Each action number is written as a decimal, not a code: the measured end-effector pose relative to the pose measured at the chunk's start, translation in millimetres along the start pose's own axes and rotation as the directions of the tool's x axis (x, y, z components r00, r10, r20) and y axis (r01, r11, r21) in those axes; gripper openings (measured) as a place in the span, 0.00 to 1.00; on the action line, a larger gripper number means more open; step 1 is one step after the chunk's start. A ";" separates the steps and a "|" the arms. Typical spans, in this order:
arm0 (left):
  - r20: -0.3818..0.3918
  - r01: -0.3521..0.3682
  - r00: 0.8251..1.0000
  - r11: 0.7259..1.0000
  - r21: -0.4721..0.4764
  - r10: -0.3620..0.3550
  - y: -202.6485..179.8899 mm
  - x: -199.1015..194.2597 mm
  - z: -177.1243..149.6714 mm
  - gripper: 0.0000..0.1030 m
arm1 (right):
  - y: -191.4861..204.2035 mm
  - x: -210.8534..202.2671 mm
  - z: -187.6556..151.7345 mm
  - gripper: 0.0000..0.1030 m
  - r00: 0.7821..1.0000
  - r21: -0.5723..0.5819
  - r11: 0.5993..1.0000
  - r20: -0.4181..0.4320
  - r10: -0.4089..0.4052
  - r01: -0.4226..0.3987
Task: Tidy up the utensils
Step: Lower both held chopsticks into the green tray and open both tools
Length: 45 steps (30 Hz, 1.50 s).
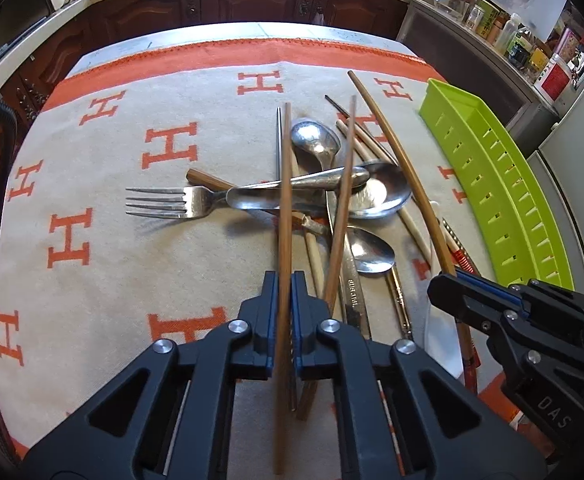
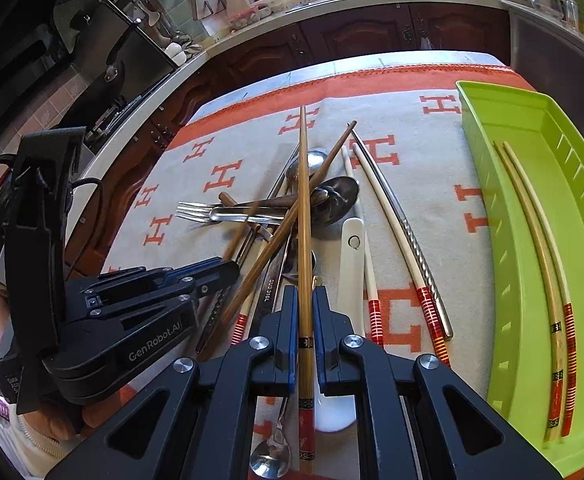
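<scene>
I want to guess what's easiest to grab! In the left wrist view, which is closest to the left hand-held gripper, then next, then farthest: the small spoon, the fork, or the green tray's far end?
From the left hand-held gripper:
1. Small spoon, just ahead, slightly right.
2. Fork, farther out, to the left.
3. Green tray, its far end, up at the right edge of the cloth.

The desk [image 1: 220,32] is covered by a beige cloth [image 1: 92,200] with orange H letters and an orange border. On the cloth at centre lies a heap of utensils [image 1: 323,200]: fork [image 1: 160,202] toward nine o'clock, spoons and chopsticks crossing. At three o'clock a green tray [image 2: 527,240] rests on the cloth.
</scene>
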<state>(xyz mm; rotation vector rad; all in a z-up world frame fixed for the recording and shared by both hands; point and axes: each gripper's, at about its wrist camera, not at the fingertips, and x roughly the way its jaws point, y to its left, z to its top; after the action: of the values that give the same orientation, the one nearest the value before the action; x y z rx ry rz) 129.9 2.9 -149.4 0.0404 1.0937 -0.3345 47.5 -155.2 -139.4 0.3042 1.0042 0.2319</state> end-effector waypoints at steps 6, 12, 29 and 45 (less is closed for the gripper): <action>0.024 0.023 0.999 1.000 -0.014 -0.022 -5.4 -24.5 -1.6 0.04 | -5.0 -16.0 -2.6 0.07 0.999 0.024 1.000 0.038 0.009 -0.010; 0.073 0.054 0.996 0.999 0.008 -0.054 -29.0 -60.0 2.8 0.04 | -18.8 -43.6 -3.6 0.07 0.995 0.061 0.998 0.093 0.027 -0.033; 0.037 0.218 0.975 0.974 0.061 -0.220 -183.3 -57.6 42.3 0.04 | -148.2 -142.1 1.0 0.07 0.975 0.249 0.968 0.203 -0.087 0.034; -0.013 0.158 0.987 0.987 0.031 -0.158 -206.1 -6.1 47.2 0.04 | -197.4 -114.1 7.1 0.24 0.984 0.251 0.965 0.133 -0.116 0.080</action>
<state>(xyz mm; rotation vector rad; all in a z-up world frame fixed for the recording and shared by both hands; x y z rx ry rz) 109.3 -200.5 -95.0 -0.0163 1.1042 -0.4945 4.6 -378.0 -115.7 0.4879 0.8995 -0.0066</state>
